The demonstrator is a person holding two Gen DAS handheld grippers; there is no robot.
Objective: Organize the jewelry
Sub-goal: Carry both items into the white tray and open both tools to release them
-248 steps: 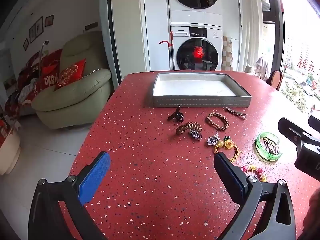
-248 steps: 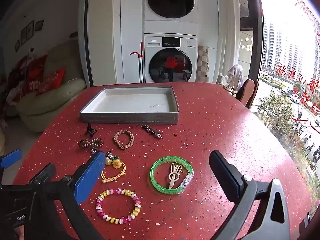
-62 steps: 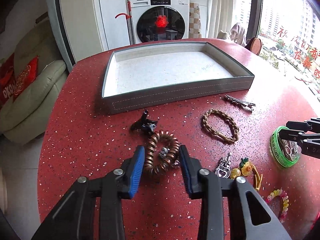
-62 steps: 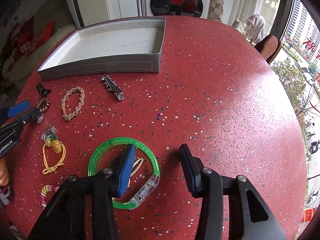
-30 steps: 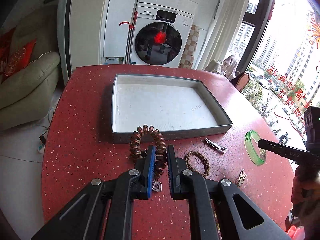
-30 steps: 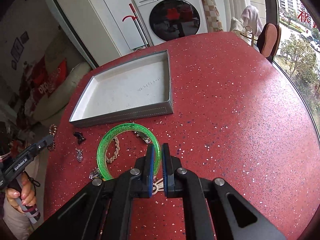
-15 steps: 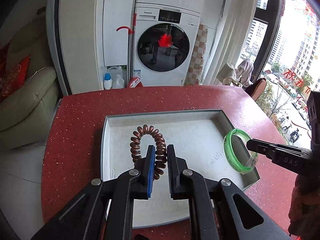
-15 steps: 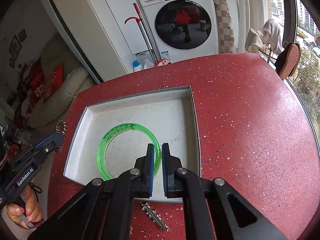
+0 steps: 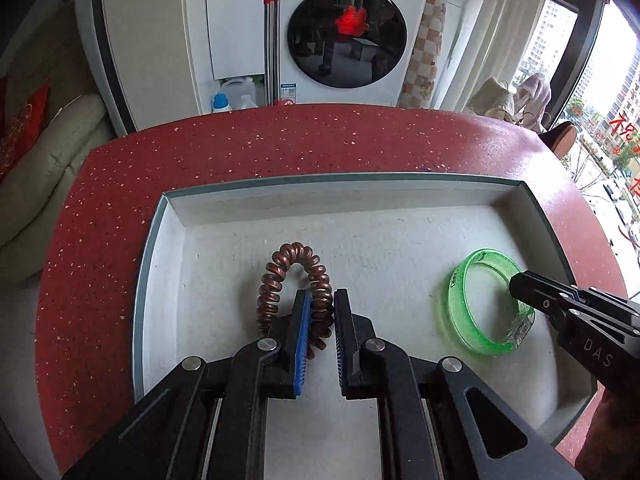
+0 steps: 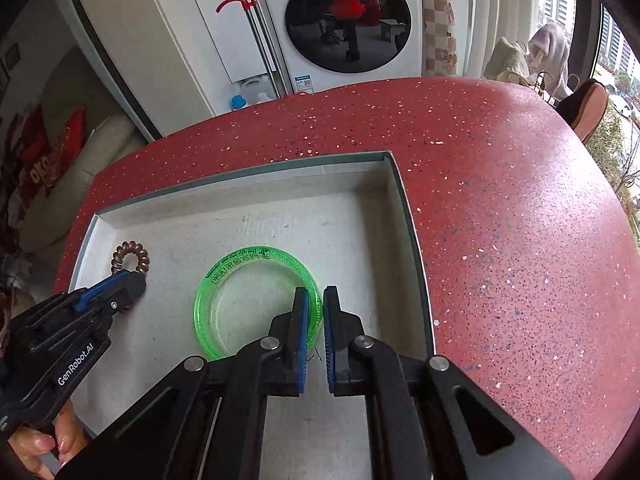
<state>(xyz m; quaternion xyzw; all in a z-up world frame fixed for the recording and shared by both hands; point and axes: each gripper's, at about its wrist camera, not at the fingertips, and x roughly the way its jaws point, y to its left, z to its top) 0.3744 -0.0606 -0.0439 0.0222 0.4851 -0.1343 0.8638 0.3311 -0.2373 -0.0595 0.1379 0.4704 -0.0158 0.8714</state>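
A grey tray [image 9: 152, 240] with a white floor sits on the red table; it also shows in the right wrist view [image 10: 404, 200]. My left gripper [image 9: 320, 312] is shut on a brown spiral hair tie [image 9: 296, 256] and holds it low over the tray's left half. My right gripper [image 10: 316, 308] is shut on a green translucent bangle [image 10: 228, 272], low over the tray's right half. The bangle [image 9: 464, 304] and the right gripper [image 9: 532, 286] show in the left wrist view. The hair tie [image 10: 130, 254] and the left gripper [image 10: 128, 282] show in the right wrist view.
The red speckled table [image 10: 520, 208] stretches to the right of the tray. A washing machine [image 9: 344, 32] stands behind the table, a pale sofa [image 9: 44, 168] at the left, a chair [image 10: 588, 108] at the far right.
Both grippers have moved forward and lower over the tray, each still holding its piece. The hair tie and the bangle now sit close to the tray floor.
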